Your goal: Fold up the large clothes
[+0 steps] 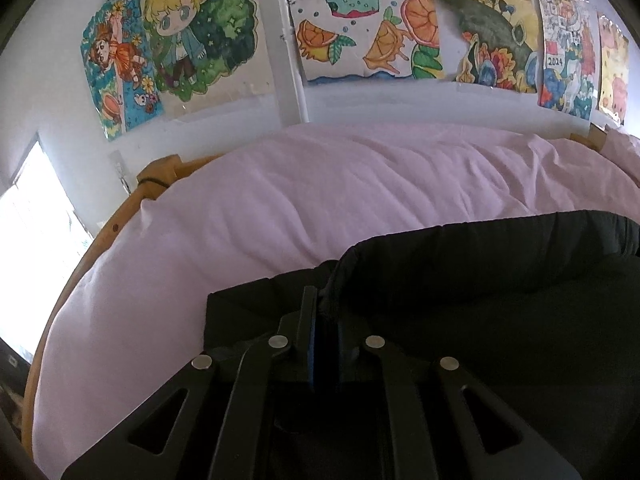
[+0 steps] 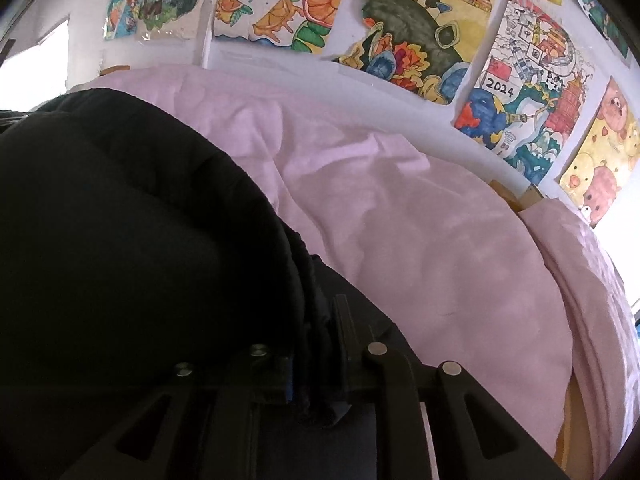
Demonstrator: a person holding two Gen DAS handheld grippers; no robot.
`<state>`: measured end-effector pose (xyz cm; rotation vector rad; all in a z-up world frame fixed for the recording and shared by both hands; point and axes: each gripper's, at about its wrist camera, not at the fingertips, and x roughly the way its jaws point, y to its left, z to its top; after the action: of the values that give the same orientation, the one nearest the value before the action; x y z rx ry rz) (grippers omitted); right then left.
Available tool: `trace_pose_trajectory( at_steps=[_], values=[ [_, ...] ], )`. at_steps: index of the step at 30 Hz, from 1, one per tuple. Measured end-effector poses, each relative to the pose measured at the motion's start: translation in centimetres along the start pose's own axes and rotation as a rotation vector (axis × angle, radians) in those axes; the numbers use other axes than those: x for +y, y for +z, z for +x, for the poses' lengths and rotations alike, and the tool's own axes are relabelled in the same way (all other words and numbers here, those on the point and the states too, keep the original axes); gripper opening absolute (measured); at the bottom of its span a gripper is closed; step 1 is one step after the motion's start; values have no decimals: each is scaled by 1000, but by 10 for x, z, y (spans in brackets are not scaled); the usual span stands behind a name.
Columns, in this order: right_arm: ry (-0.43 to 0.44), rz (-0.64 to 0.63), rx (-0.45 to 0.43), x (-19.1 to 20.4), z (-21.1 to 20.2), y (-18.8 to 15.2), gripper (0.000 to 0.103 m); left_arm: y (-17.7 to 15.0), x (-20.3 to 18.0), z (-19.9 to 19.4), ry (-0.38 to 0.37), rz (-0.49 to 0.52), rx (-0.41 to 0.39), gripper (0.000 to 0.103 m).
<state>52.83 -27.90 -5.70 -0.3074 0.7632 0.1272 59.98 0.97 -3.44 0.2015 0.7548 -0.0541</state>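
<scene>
A large black padded garment (image 1: 480, 280) lies on the pink bed sheet (image 1: 320, 184), folded over itself with a rounded fold edge towards the wall. My left gripper (image 1: 325, 304) is shut on the garment's left edge, and the cloth runs down between its blue pads. In the right wrist view the same black garment (image 2: 120, 220) fills the left half. My right gripper (image 2: 320, 312) is shut on its bunched right edge, low over the pink sheet (image 2: 400, 220). The dark cloth partly covers the fingers of both.
A wooden bed frame (image 1: 160, 168) rims the mattress on the left and shows again at the far right (image 2: 520, 196). Pink bedding (image 2: 580, 260) is piled at the right. Coloured drawings (image 1: 360, 20) hang on the white wall behind. A bright window (image 1: 36, 220) is at the left.
</scene>
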Motion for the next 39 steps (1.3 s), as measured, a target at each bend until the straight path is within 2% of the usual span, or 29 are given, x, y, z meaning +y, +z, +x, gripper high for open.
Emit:
trace_pose_trajectory(
  at_steps=[6, 8, 9, 10, 11, 12, 13, 17, 21, 23, 25, 28, 30, 35, 39],
  values=[
    [18, 2, -26, -3, -1, -2, 23, 2, 3, -3, -17, -11, 4, 11],
    [17, 14, -34, -8, -3, -1, 34, 3, 7, -8, -22, -27, -4, 19],
    [17, 29, -40, -11, -4, -1, 39, 3, 8, -11, -22, -36, -11, 32],
    [16, 49, -43, -16, -6, -1, 52, 2, 10, -15, -13, -45, -20, 53],
    [18, 71, -44, -20, -7, -1, 60, 2, 14, -20, 14, -67, -35, 64],
    [28, 102, -44, -26, -8, -1, 62, 1, 17, -25, 23, -86, -48, 78],
    [39, 131, -40, -32, -9, -1, 64, 1, 21, -29, 19, -105, -62, 81],
    [11, 181, -42, -45, -17, -3, 69, 0, 34, -46, 13, -154, -85, 81],
    [-23, 215, -110, -53, -41, 4, 70, 0, 24, -75, -7, -115, -156, 81],
    [4, 227, -156, -51, -56, 13, 76, 2, 10, -88, -63, -80, -190, 82],
    [83, 247, -188, -43, -69, 23, 81, 5, -9, -98, -138, -41, -208, 84],
    [222, 266, -163, -21, -67, 34, 81, 10, -43, -97, -216, 18, -172, 88],
    [278, 272, -125, -6, -57, 36, 81, 13, -59, -87, -247, 41, -121, 88],
    [236, 203, -95, 13, -28, 42, 81, 20, -84, -51, -186, 106, -52, 88],
    [204, 199, -76, 13, -5, 45, 81, 24, -72, -26, -160, 55, 4, 88]
  ],
)
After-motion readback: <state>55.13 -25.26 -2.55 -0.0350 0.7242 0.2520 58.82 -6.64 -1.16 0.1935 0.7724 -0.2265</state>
